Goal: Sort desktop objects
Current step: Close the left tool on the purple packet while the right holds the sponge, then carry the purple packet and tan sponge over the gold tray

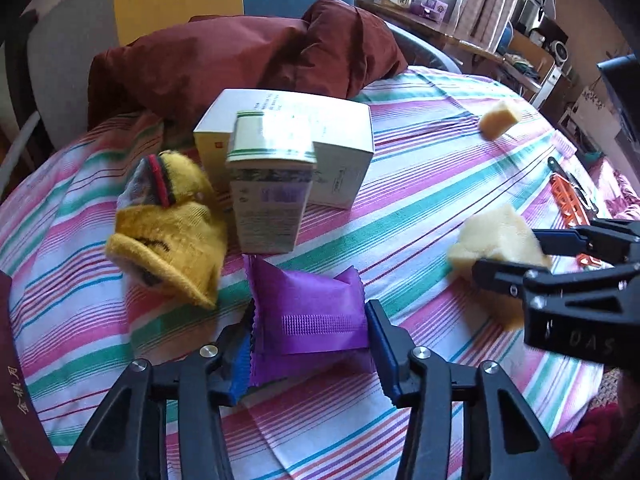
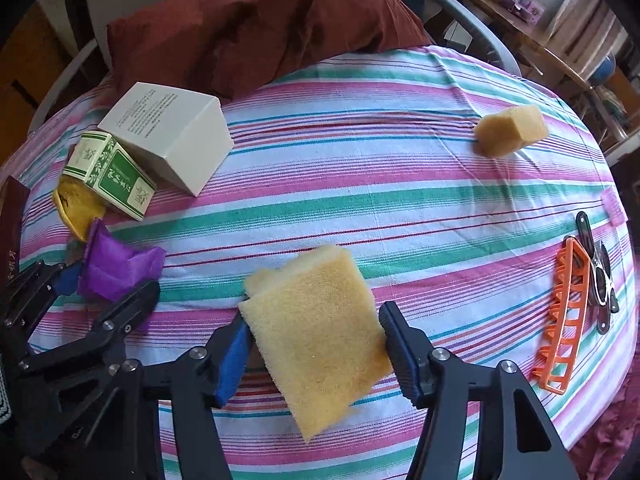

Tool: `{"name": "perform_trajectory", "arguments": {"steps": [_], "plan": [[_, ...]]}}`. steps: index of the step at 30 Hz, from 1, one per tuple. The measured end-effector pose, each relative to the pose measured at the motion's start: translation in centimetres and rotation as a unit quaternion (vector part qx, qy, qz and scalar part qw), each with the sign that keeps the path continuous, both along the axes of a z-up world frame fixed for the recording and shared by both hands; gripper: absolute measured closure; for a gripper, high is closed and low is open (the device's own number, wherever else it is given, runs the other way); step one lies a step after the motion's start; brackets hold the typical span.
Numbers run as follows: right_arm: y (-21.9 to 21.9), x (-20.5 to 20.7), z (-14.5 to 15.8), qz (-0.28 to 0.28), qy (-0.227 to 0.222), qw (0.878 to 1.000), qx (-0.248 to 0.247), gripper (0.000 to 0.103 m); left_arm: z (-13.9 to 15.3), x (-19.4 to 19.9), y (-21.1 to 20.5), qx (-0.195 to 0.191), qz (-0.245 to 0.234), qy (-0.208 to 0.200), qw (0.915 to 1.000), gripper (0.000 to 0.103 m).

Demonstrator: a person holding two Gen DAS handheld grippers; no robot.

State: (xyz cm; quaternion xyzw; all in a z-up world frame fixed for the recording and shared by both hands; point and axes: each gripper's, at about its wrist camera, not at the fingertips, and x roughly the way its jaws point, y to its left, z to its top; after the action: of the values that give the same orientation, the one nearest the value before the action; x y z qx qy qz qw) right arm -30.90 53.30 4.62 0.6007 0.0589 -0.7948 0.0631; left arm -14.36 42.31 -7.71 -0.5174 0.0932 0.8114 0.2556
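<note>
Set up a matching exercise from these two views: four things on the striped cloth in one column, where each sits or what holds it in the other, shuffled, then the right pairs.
Things
1. purple packet
2. large sponge
3. small sponge
4. orange clip

Places
A. beside a black tool at the cloth's right edge
B. between the left gripper's fingers
C. alone on the far right of the cloth
D. between the right gripper's fingers

Pairs: 1-B, 2-D, 3-C, 4-A

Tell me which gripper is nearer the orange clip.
Right. The right gripper, shut on a sponge, sits beside the orange clip; the left gripper is across the table.
</note>
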Motion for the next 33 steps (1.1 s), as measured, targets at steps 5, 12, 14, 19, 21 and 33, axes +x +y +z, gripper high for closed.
{"name": "perform_trajectory", "arguments": {"steps": [5, 12, 14, 19, 21, 33], "plan": [[0.5, 0.1, 0.7, 0.003, 0.012, 1.000, -0.021, 0.045, 0.2, 1.0, -1.1, 0.005, -0.014, 0.015, 0.9998, 0.053], [-2.1, 1.7, 0.9, 0.064, 0.035, 0.995, -0.062, 0.045, 0.5, 2.9, -4.3, 0.015, -0.005, 0.035, 0.9993, 0.053], [-4.5, 2.1, 1.3, 0.098, 0.042, 0.992, -0.067, 0.045, 0.8, 3.5, -5.4, 0.016, -0.004, 0.046, 0.9988, 0.053], [-6.8, 2.3, 0.7, 0.126, 0.030, 0.990, -0.055, 0.045, 2.7, 5.2, -8.4, 0.020, 0.004, 0.077, 0.9968, 0.053], [-7.0, 1.6, -0.2, 0.131, 0.026, 0.990, -0.048, 0.045, 3.7, 5.7, -9.6, 0.026, 0.012, 0.089, 0.9956, 0.053], [-10.5, 3.1, 0.6, 0.125, 0.025, 0.991, -0.030, 0.045, 8.5, 7.9, -16.2, 0.043, 0.055, 0.164, 0.9840, 0.053]]}}
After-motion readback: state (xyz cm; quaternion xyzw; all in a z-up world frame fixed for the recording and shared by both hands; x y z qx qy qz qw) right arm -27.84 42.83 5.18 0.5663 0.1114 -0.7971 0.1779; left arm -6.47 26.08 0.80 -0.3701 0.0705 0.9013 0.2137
